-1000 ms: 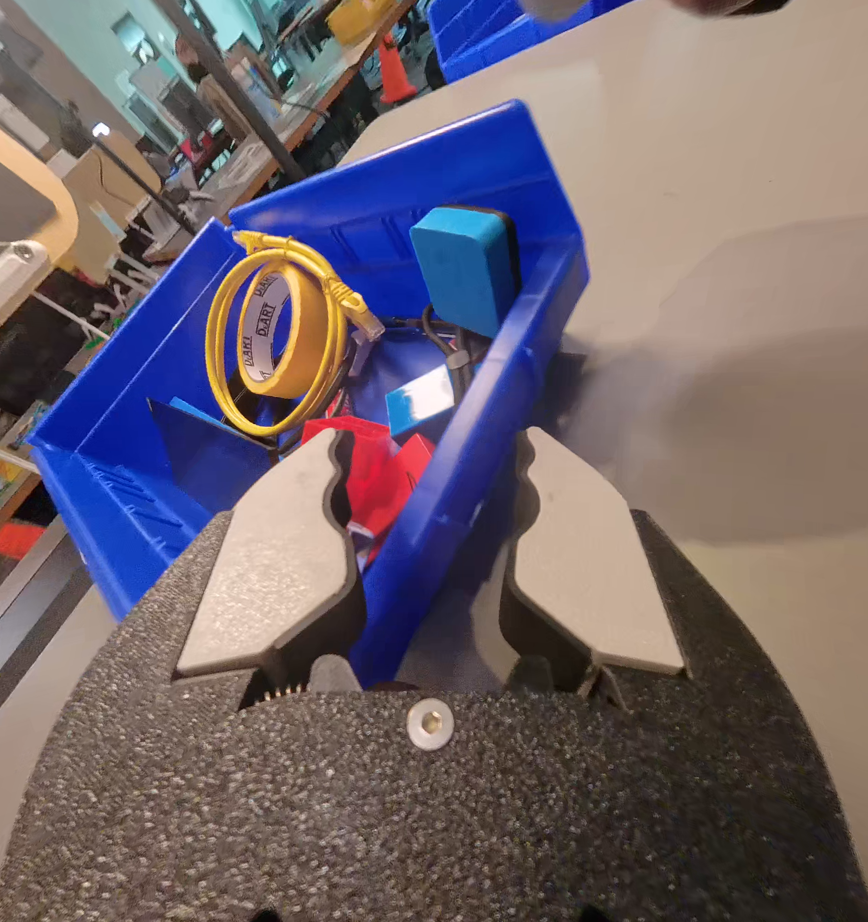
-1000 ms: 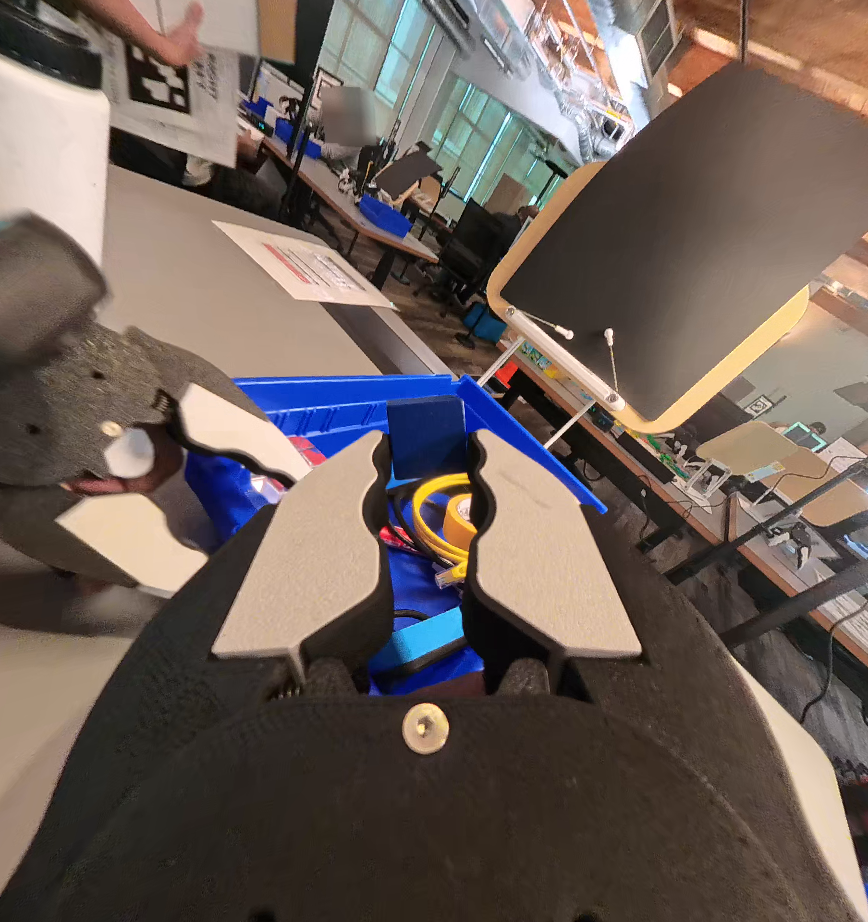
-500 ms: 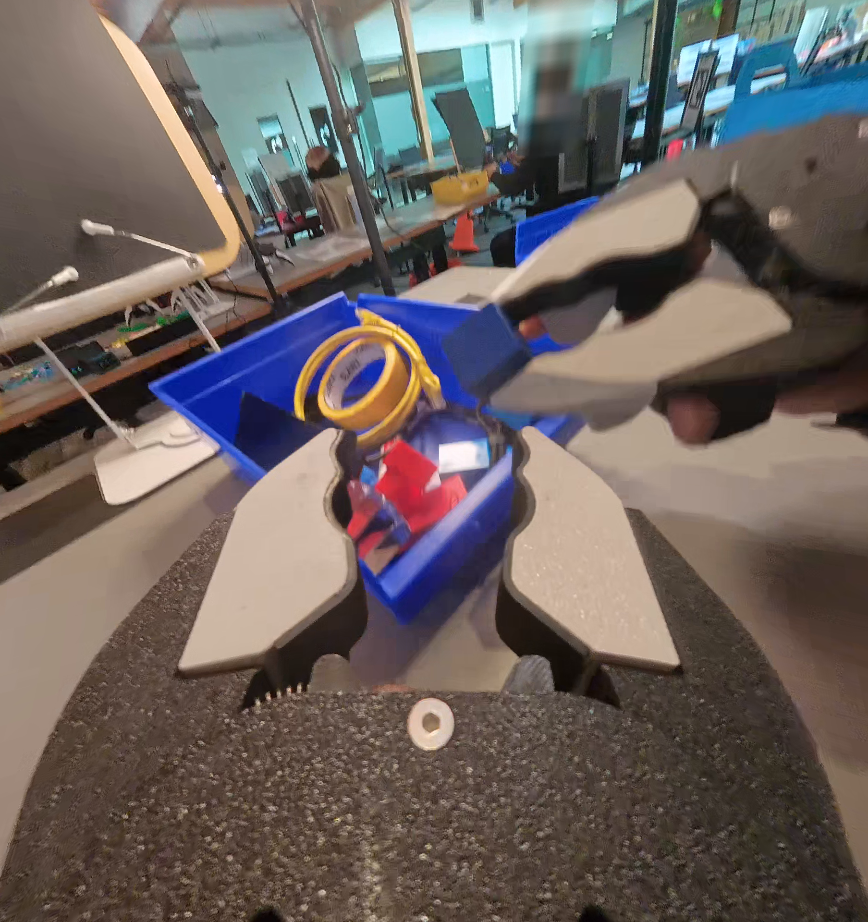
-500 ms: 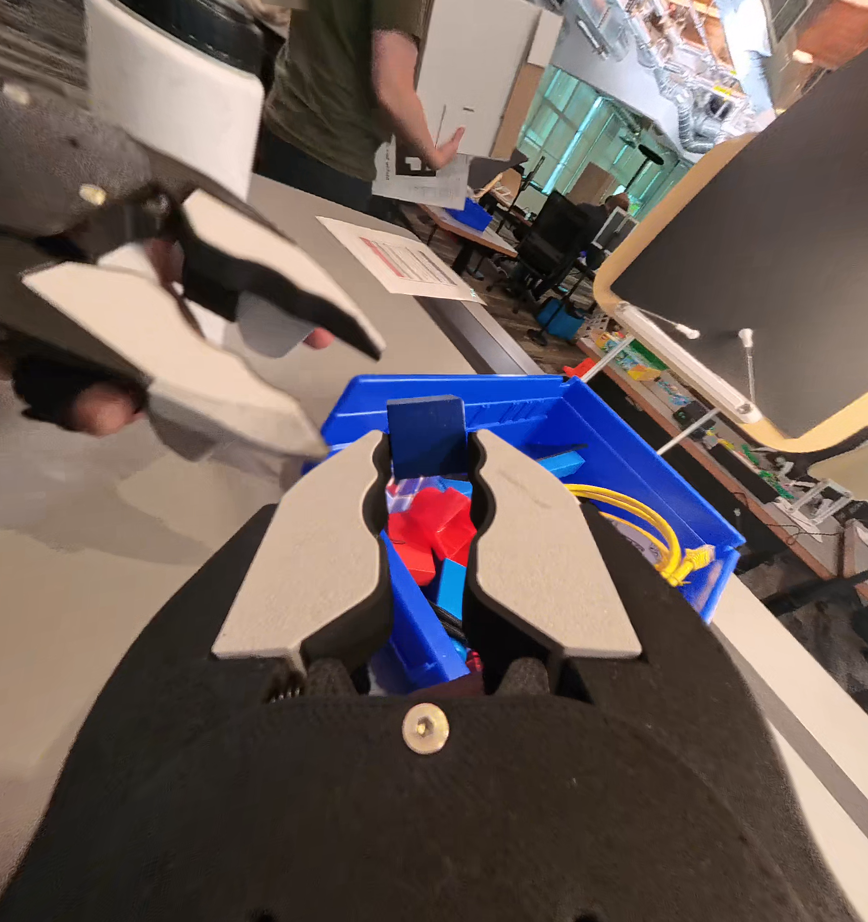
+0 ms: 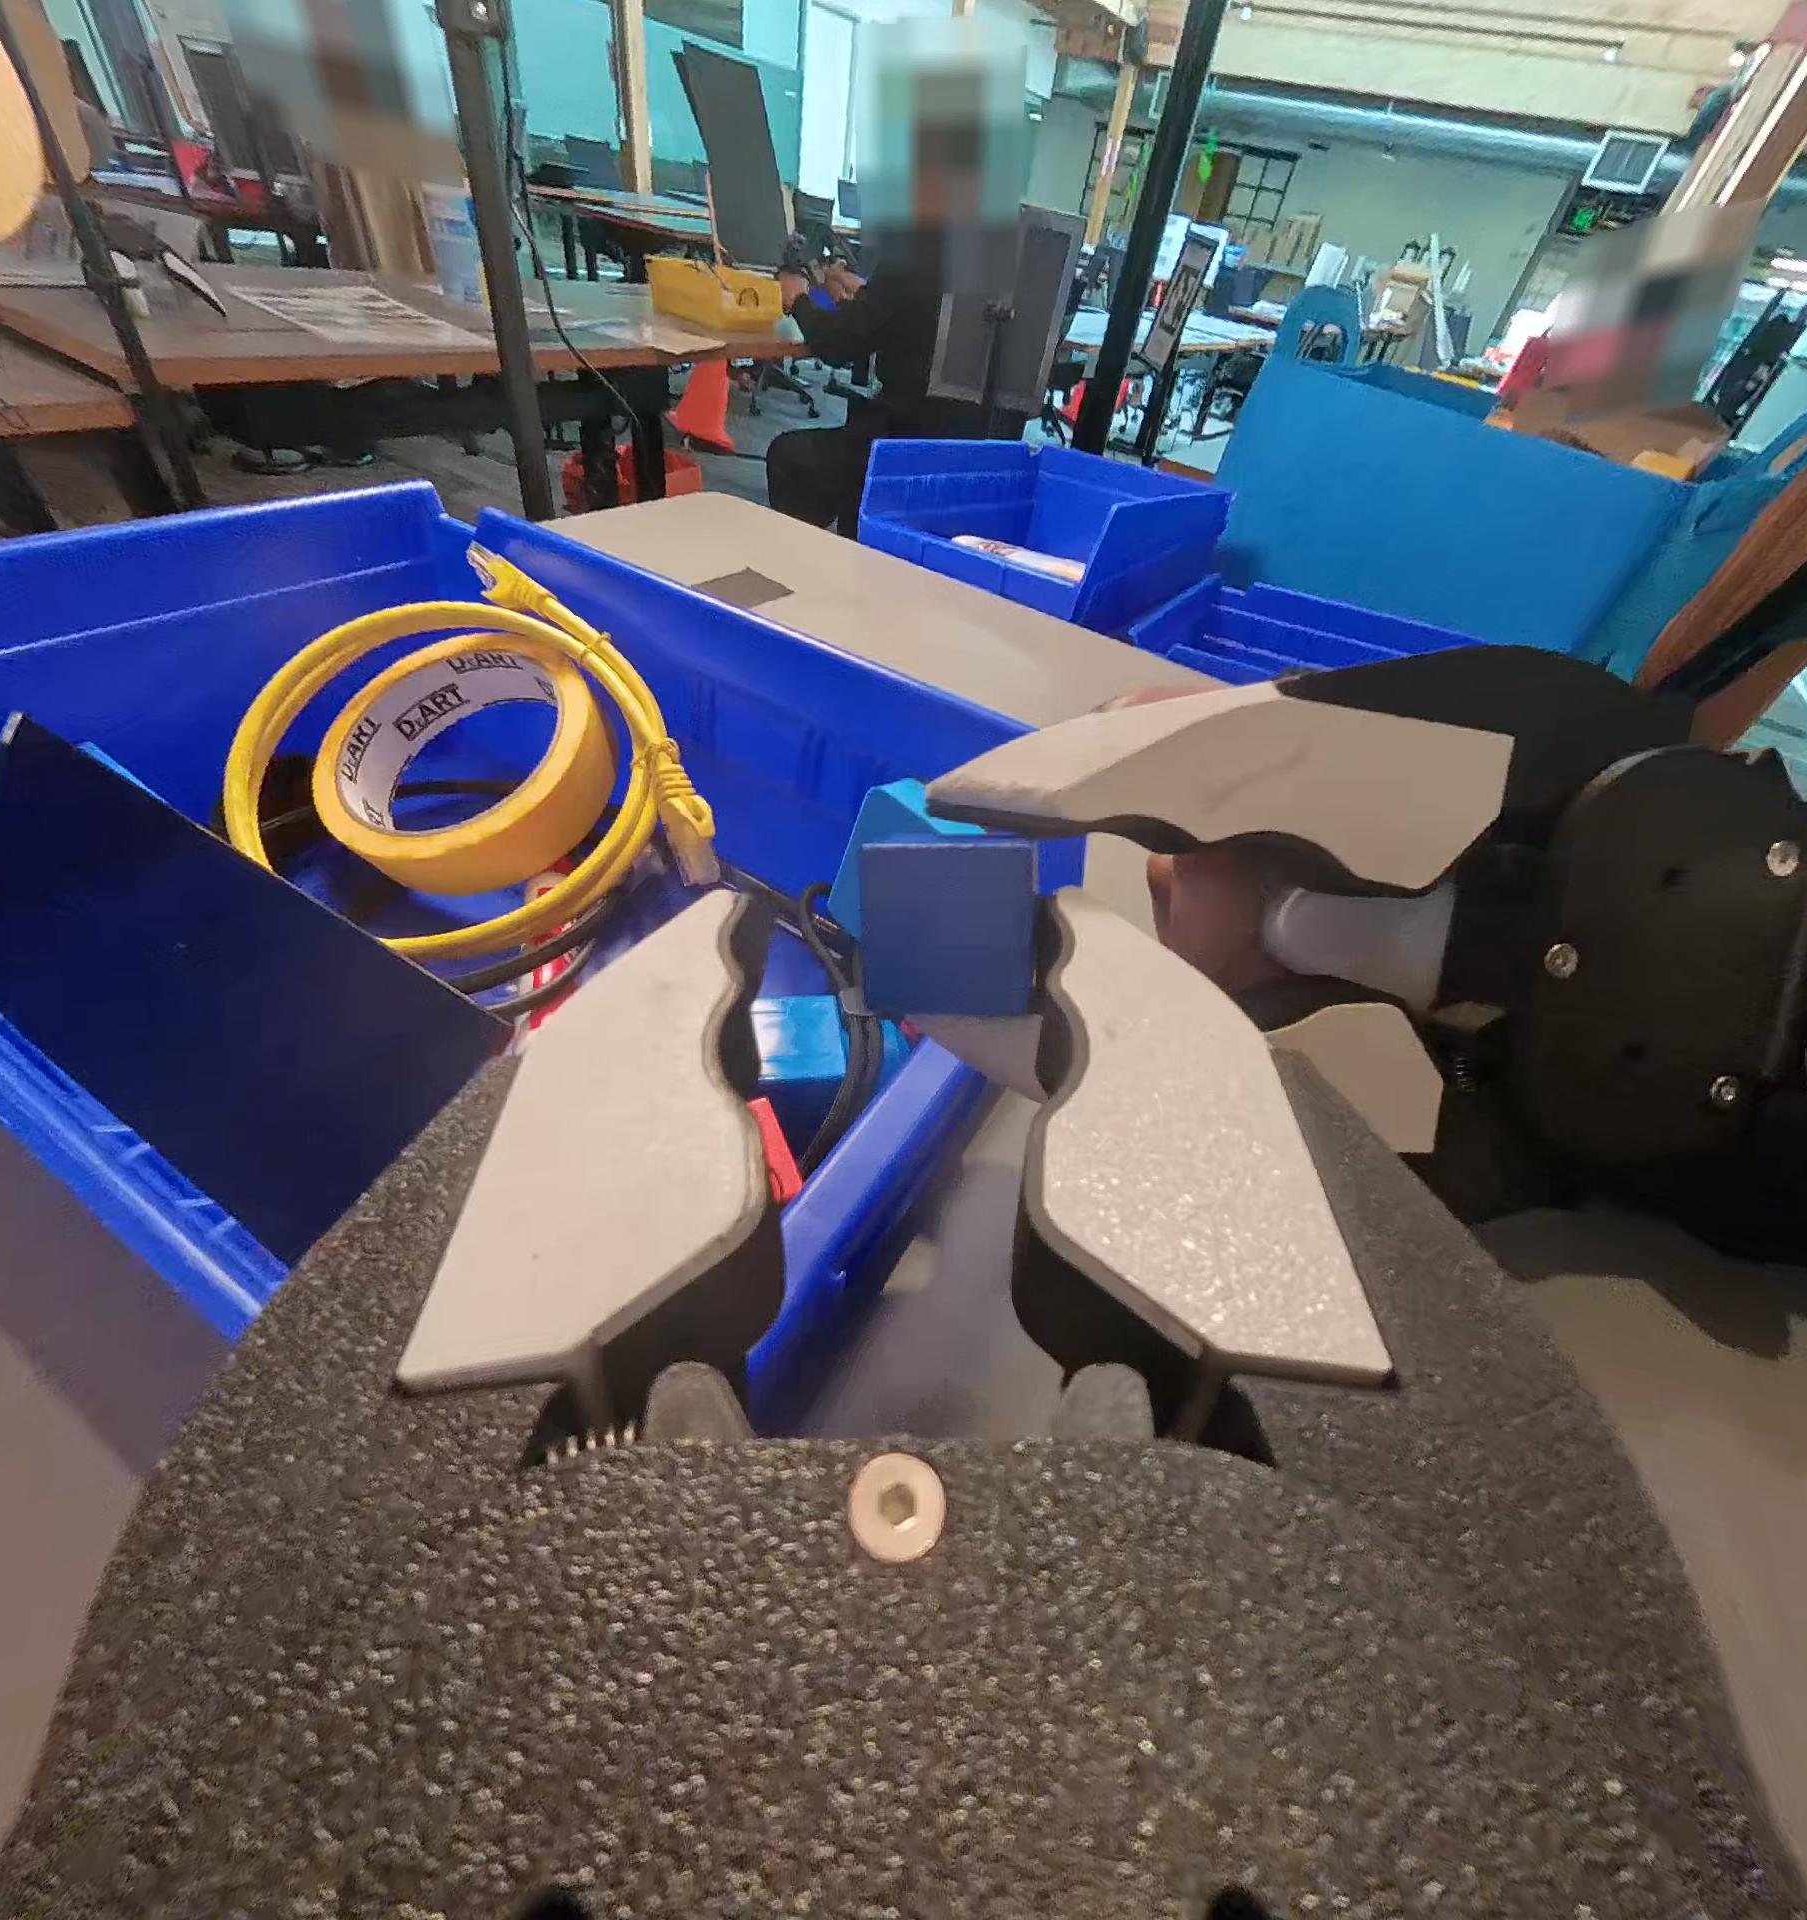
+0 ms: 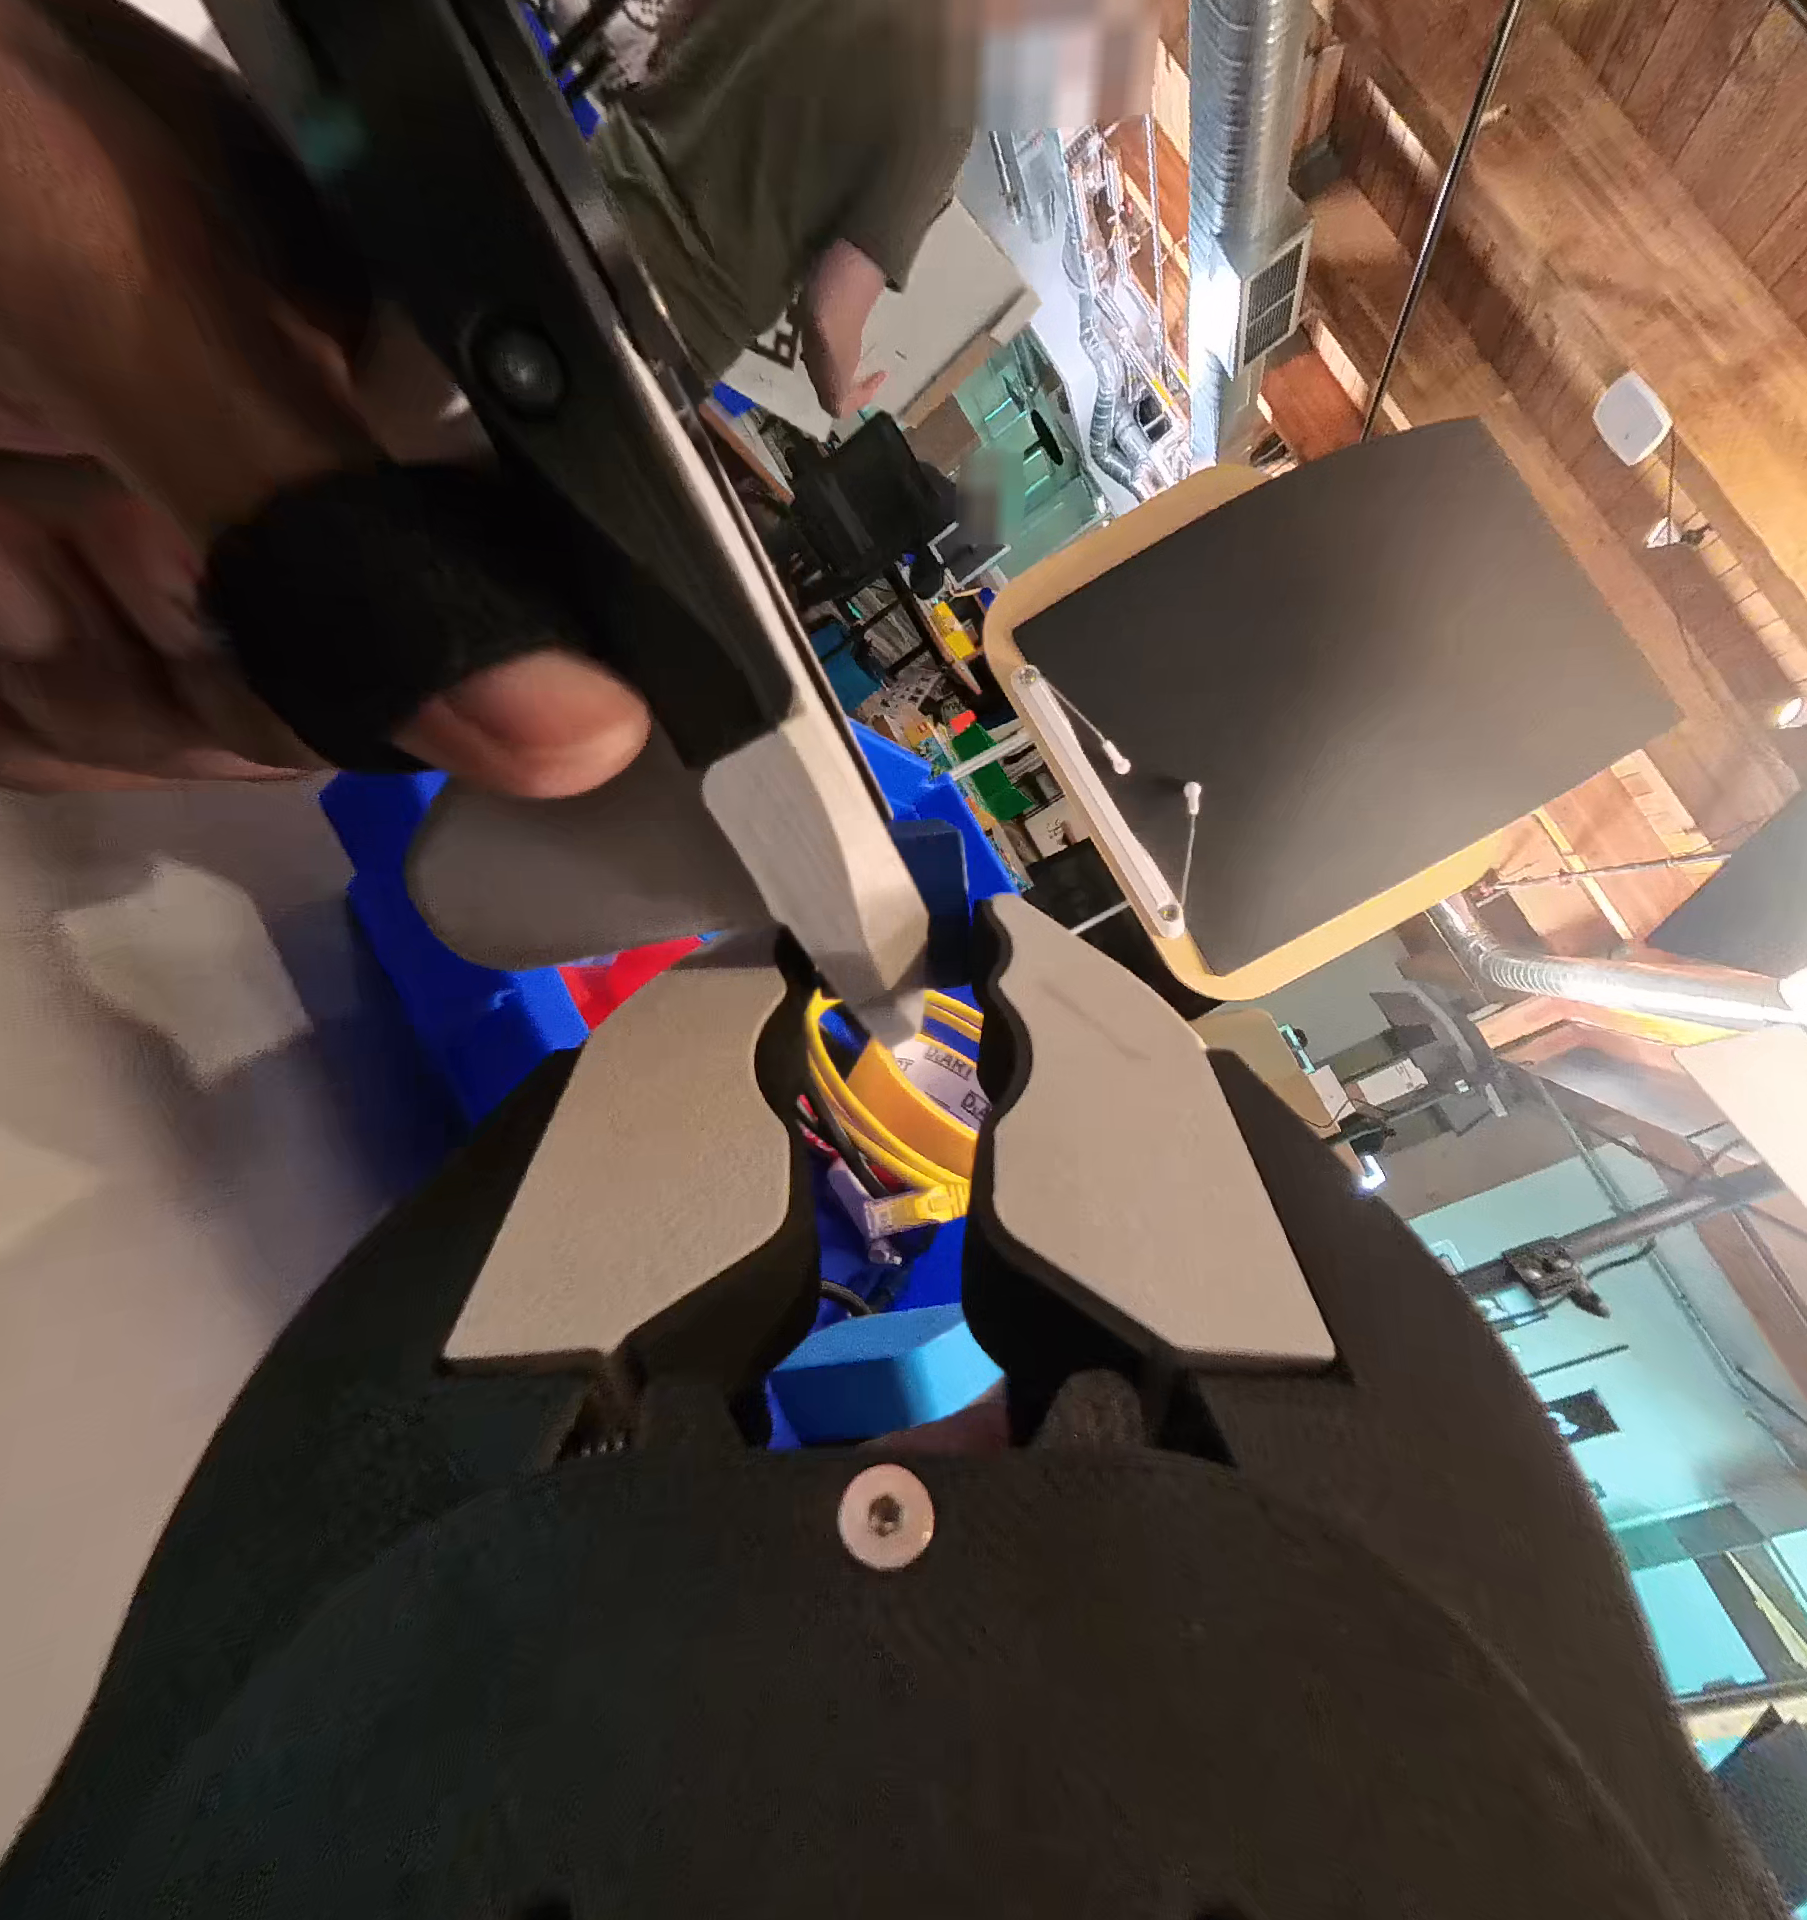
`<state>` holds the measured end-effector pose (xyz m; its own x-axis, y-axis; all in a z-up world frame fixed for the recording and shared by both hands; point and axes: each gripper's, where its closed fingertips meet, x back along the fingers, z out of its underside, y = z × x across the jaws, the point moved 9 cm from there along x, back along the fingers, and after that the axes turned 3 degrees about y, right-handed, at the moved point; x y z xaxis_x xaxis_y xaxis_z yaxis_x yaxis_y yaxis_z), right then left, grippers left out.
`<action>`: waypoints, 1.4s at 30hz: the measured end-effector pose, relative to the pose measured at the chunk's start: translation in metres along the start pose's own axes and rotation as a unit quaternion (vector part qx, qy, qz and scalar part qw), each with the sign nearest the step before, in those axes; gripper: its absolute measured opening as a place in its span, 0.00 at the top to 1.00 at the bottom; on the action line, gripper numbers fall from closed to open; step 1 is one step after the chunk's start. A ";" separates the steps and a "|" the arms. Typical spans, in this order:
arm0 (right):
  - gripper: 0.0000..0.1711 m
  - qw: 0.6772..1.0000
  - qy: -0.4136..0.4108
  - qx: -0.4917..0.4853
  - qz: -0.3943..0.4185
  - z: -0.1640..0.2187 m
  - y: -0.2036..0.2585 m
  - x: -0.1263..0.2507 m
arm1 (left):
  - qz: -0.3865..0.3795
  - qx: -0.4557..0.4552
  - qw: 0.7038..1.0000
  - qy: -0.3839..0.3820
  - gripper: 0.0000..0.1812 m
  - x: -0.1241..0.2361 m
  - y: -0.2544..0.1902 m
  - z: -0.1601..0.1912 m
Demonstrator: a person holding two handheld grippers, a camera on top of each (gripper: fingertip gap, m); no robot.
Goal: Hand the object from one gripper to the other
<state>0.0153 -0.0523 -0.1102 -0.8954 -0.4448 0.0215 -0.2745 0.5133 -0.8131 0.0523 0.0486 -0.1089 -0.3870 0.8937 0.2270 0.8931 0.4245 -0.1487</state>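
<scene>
A dark blue block hangs above the near corner of a blue bin. My right gripper comes in from the right and is shut on the block, one finger above it and one below. My left gripper is open, and the block sits between its fingertips, close against the right-hand one. In the right wrist view my right gripper still clamps the block, which is mostly hidden behind a finger of the left gripper crossing in front.
The bin holds a yellow tape roll, a coiled yellow cable, a dark divider and red and light blue pieces. More blue bins stand at the back right of the grey table. A gloved hand holds the left gripper. The grippers are tip to tip, or close to it.
The two grippers have closed in on each other. The right gripper has rolled and carried the block in between the left gripper's open fingertips. The left gripper has stayed open.
</scene>
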 end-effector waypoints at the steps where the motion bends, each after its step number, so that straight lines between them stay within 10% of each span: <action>1: 0.83 1.000 -0.003 -0.002 -0.001 0.001 0.002 -0.001 | 0.003 -0.003 1.000 0.003 0.73 -0.001 0.000 0.002; 22: 0.76 0.976 -0.072 -0.180 -0.098 0.009 -0.006 0.003 | -0.100 -0.183 0.972 -0.109 0.84 0.022 -0.013 -0.007; 33: 0.67 0.784 -0.114 -0.526 -0.310 0.018 -0.025 -0.003 | -0.228 -0.400 0.883 -0.088 0.83 0.015 -0.026 0.005; 42: 0.82 0.872 -0.073 -0.432 -0.220 0.018 -0.019 -0.003 | -0.198 -0.401 0.893 -0.047 0.81 0.003 -0.025 0.013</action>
<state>0.0293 -0.0744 -0.1055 -0.6005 -0.7939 0.0954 -0.7977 0.6030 -0.0028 0.0256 0.0425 -0.1172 -0.6934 0.7202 0.0206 0.5440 0.5046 0.6704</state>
